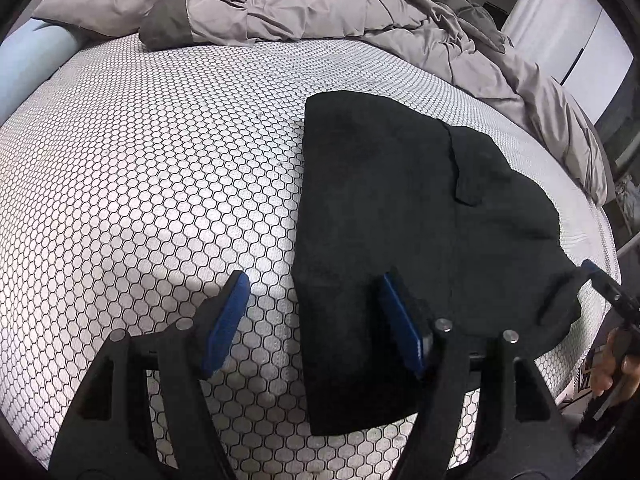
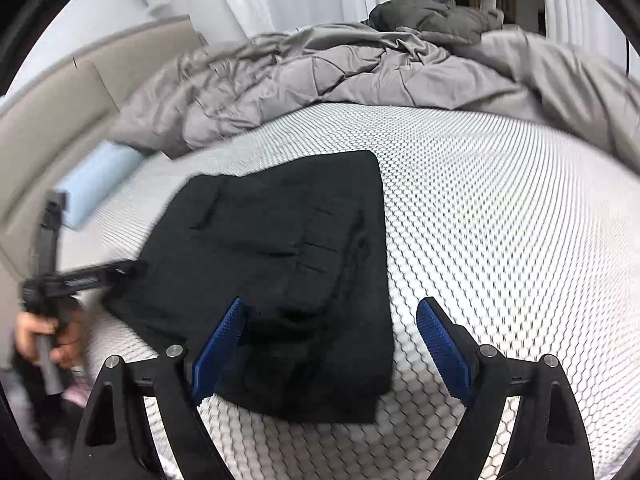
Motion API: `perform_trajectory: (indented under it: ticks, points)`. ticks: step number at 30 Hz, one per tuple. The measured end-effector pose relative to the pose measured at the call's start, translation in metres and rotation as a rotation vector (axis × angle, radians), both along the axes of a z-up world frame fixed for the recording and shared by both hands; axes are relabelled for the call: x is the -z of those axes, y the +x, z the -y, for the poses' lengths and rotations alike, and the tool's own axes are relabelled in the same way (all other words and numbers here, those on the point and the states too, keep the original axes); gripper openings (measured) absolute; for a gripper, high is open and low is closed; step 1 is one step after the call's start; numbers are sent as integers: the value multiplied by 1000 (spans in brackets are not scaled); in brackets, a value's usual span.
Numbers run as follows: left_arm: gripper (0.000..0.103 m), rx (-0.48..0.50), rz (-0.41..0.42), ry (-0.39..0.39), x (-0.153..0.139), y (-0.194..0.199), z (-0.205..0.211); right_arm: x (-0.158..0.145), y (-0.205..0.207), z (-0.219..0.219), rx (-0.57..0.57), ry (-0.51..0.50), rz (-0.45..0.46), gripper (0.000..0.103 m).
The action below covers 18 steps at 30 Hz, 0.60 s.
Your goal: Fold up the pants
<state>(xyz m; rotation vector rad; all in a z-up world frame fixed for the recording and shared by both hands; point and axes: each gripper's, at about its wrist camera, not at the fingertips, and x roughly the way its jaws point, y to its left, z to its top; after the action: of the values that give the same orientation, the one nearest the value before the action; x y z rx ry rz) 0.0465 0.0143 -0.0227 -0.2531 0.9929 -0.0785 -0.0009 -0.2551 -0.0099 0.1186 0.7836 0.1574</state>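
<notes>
a: where do we have the pants (image 1: 384, 216) right now?

b: we see them lying folded into a thick black block on the bare mattress (image 1: 160, 168), the one with the honeycomb pattern. a pocket flap shows on the top layer. the crumpled grey duvet (image 1: 304, 4) sits bunched behind them, apart from the fabric.

a: and our left tongs (image 1: 314, 300)?

b: their jaws stand partly open over the near edge of the pants. the inner blue pad hangs above the black cloth and the other one above bare mattress. we see nothing clamped between them.

a: the right tongs (image 2: 332, 328)?

b: spread wide, holding nothing. in the right wrist view one pad is over the near corner of the pants, the other over open mattress beside them. whether the pads touch the cloth we cannot tell.

a: do we see each other's tools?

b: yes. from the right wrist the left tongs appear blurred at the left edge of the pants, gripped by a hand (image 2: 44, 336). a pale blue roll (image 2: 96, 180) lies at the far left of the bed, next to the beige headboard (image 2: 52, 112).
</notes>
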Motion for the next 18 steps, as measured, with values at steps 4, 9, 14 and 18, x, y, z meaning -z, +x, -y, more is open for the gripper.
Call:
perform_trajectory:
  ticks: [4, 9, 14, 18]
  points:
    - [65, -15, 0, -2, -1, 0, 0, 5, 3, 20, -83, 271, -38, 73]
    - [66, -15, 0, 10, -1, 2, 2, 5, 26, 4, -148, 376, -69, 66]
    - [65, -12, 0, 6, -1, 1, 1, 22, 47, 11, -114, 504, -154, 64]
    - [65, -11, -1, 7, -1, -1, 1, 18, 44, 27, -119, 610, -143, 59]
